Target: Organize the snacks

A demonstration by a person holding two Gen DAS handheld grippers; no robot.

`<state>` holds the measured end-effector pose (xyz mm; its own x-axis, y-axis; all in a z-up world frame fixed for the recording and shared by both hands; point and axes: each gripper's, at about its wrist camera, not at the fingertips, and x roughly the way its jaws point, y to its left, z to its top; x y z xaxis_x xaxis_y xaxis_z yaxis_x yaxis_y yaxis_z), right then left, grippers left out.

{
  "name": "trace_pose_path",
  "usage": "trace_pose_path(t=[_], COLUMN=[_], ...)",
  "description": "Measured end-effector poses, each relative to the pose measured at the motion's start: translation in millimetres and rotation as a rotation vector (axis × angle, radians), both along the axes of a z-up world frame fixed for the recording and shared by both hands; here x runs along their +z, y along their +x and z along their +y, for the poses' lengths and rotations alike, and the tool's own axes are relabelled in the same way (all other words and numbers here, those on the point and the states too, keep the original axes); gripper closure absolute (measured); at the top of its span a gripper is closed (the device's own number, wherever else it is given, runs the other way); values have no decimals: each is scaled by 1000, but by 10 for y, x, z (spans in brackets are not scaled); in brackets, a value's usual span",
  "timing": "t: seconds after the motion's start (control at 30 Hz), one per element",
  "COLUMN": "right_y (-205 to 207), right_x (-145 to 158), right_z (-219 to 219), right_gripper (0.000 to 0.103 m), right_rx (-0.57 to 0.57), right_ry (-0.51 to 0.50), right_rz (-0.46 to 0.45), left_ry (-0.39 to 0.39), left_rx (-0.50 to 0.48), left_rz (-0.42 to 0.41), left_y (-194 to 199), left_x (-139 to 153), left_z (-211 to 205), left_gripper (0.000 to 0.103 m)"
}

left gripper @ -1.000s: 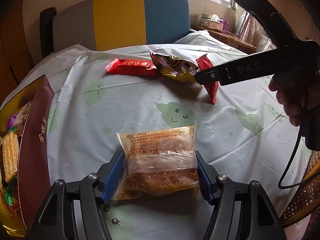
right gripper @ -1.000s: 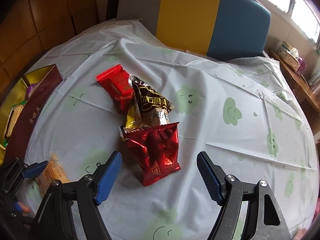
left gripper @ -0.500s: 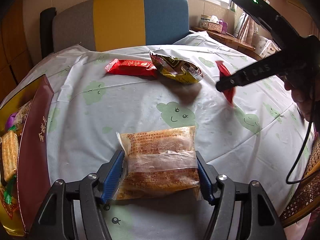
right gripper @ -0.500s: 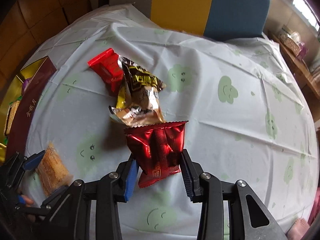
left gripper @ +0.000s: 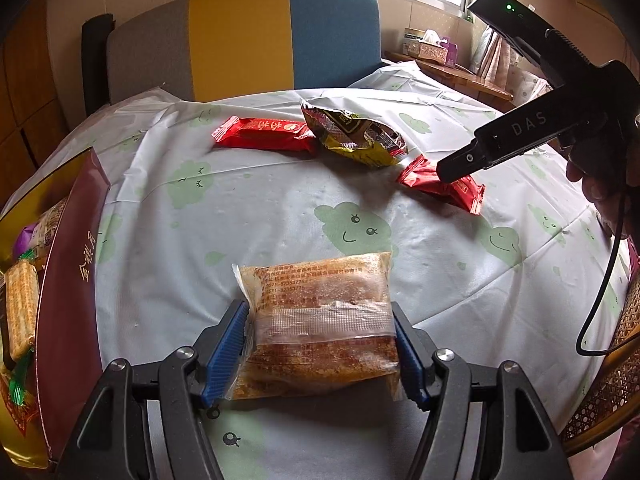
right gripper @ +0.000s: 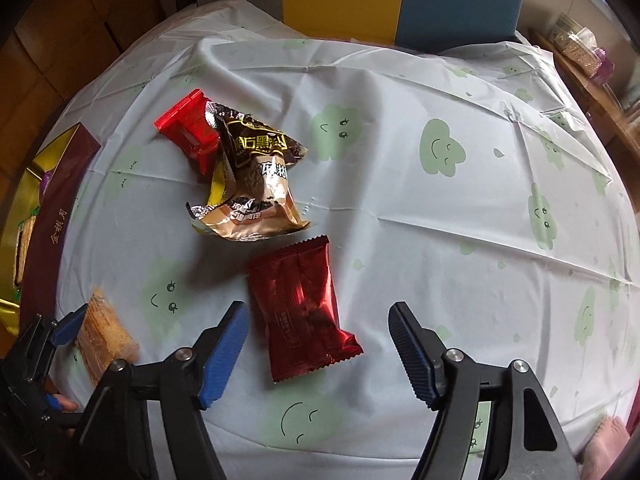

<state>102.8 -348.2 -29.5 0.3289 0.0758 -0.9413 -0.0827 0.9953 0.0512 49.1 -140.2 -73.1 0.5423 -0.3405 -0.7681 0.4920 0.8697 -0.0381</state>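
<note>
My left gripper (left gripper: 320, 344) is shut on a clear-wrapped brown snack cake (left gripper: 320, 320), held low over the table; it also shows in the right wrist view (right gripper: 106, 332). My right gripper (right gripper: 318, 344) is open and empty, its fingers either side of a dark red foil packet (right gripper: 302, 308) lying flat on the cloth; the packet also shows in the left wrist view (left gripper: 444, 188). A gold-brown crumpled bag (right gripper: 252, 188) and a bright red packet (right gripper: 192, 132) lie beyond it.
An open maroon and gold gift box (left gripper: 72, 280) with several snacks inside stands at the table's left edge. The round table has a pale cloth with green cloud faces (right gripper: 440, 152). A grey, yellow and blue chair (left gripper: 248, 40) stands behind. A rattan chair (left gripper: 608, 392) is at the right.
My right gripper closed on the dark red packet and lifted it half a second ago; now it is open and the packet lies on the cloth nearer to me. My left gripper has kept still.
</note>
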Motion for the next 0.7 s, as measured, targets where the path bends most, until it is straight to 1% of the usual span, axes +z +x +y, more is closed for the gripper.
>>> trace_pose_path(t=[0.1, 0.2, 0.27, 0.33, 0.37, 0.4, 0.43, 0.47, 0.57, 0.7], right_y=[36, 47, 37, 39, 42, 49, 40, 41, -21, -32], right_x=[-6, 37, 18, -42, -81, -116, -146, -169, -162, -218], right_z=[-2, 113, 201, 253, 265, 277, 280, 288, 376, 451], right_gripper=[30, 30, 30, 31, 33, 42, 55, 60, 62, 62], right_rx=[1, 40, 73, 92, 96, 98, 100, 108, 145, 157], right_ry=[6, 15, -8, -45, -65, -90, -109, -118, -139, -150], right_rz=[1, -28, -37, -20, -9, 0, 9, 14, -9, 3], left_ry=[-1, -1, 0, 0, 0, 0, -1, 0, 1, 11], left_rx=[1, 4, 5, 5, 5, 5, 6, 5, 6, 5], left_rz=[-1, -3, -5, -6, -6, -6, -6, -6, -8, -10], left_y=[-2, -4, -8, -9, -10, -10, -9, -9, -11, -11], left_x=[-1, -3, -3, -3, -3, -2, -2, -4, -2, 1], left_z=[3, 2, 4, 6, 8, 8, 8, 9, 8, -6], left_gripper=[34, 34, 34, 34, 34, 34, 34, 34, 34, 34])
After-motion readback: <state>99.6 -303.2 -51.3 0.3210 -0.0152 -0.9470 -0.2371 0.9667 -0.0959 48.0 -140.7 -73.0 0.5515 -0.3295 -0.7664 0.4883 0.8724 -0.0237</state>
